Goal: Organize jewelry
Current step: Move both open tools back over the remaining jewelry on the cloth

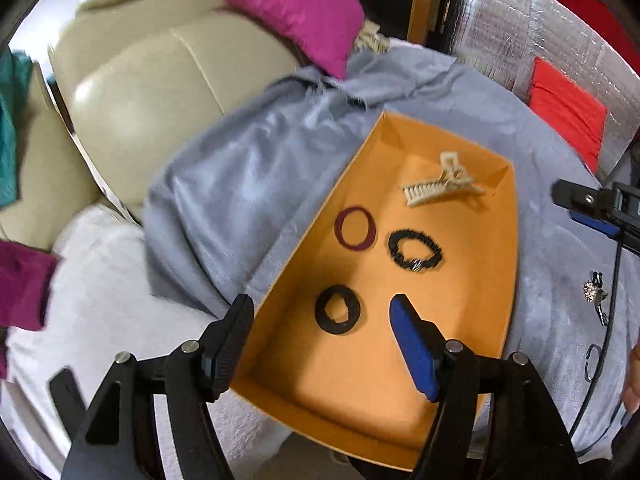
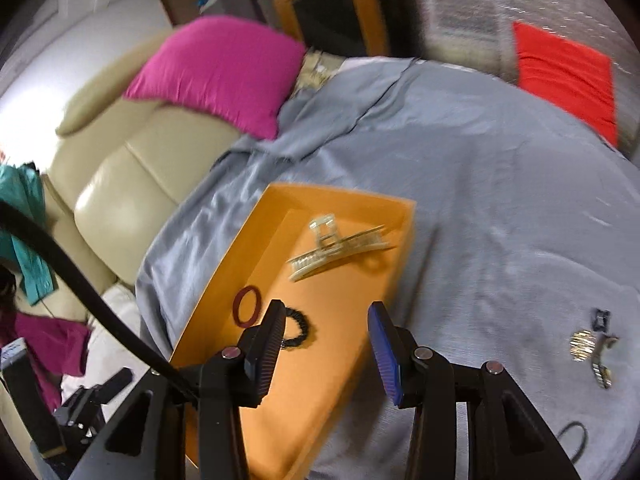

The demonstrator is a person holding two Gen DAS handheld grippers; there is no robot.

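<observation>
My left hand-held gripper (image 1: 322, 342) and right hand-held gripper (image 2: 326, 346) both gape empty above the orange tray (image 1: 496, 280); the right's finger (image 2: 266, 350) hides part of the black scrunchie (image 2: 300, 330).

A cream leather sofa (image 1: 152, 92) is sitting at the left with a magenta cushion (image 2: 216, 76) leaning on its back, a grey cloth (image 2: 500, 184) is draping over the surface — and a wooden cabinet (image 2: 336, 12) is standing behind beside silvery quilted sheeting (image 1: 532, 28).

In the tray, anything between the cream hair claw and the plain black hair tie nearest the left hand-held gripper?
Yes: the maroon ring and the beaded black bracelet lie side by side between the hair claw and the hair tie, seen in the left wrist view.
</observation>
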